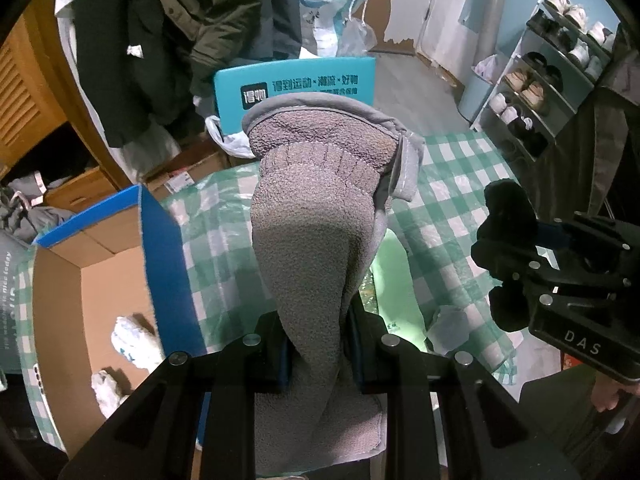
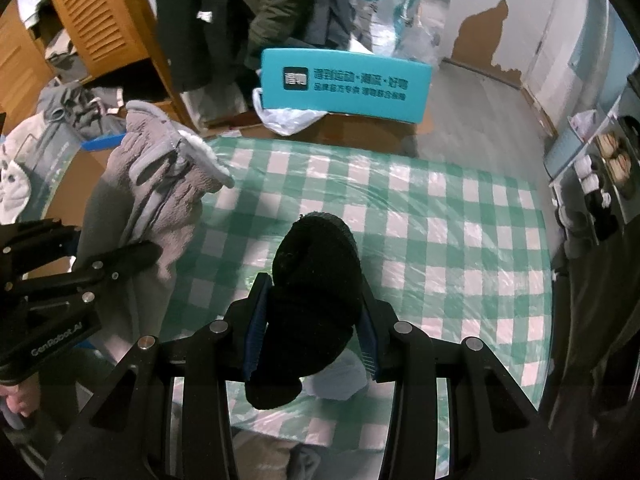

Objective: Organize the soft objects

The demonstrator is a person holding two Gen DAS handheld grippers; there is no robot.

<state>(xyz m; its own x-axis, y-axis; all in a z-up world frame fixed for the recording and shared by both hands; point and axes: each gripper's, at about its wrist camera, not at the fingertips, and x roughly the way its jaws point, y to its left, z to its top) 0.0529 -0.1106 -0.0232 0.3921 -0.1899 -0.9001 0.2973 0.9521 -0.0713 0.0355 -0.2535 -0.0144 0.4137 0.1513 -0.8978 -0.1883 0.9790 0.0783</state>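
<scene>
Grey glove point(image 1: 316, 216): fleece, pilled nap, paler smooth cuff trim folded over at the top, a stitched band across the wrist. Held upright above the checked tablecloth point(image 1: 452, 184), cuff uppermost, lower end trailing down past the fingers. In the right wrist view the same glove point(image 2: 160, 184) showed pale grey strips on its back and a fluffy white lining at the cuff.

Left gripper point(image 1: 318, 356): jaws closed tight on the grey glove's narrow lower part, blue pads pressed into the fleece on both sides.

Black sock point(image 2: 316, 292): dark knit, plain, bunched into a rounded lump, one end hanging below the fingers. Held above the tablecloth, to the right of the grey glove and well apart from it; in the left wrist view it point(image 1: 506, 236) appeared as two dark lobes either side of the fingers.

Right gripper point(image 2: 312, 320): jaws partly closed, clamped on the black sock from both sides.

Cardboard box point(image 1: 160, 240): open-topped, blue outside, brown inside, standing on the tablecloth just left of the grey glove. White crumpled soft items point(image 1: 134, 340) lay inside on its floor.

Teal box point(image 2: 346, 84): printed with white characters, standing beyond the tablecloth's far edge
</scene>
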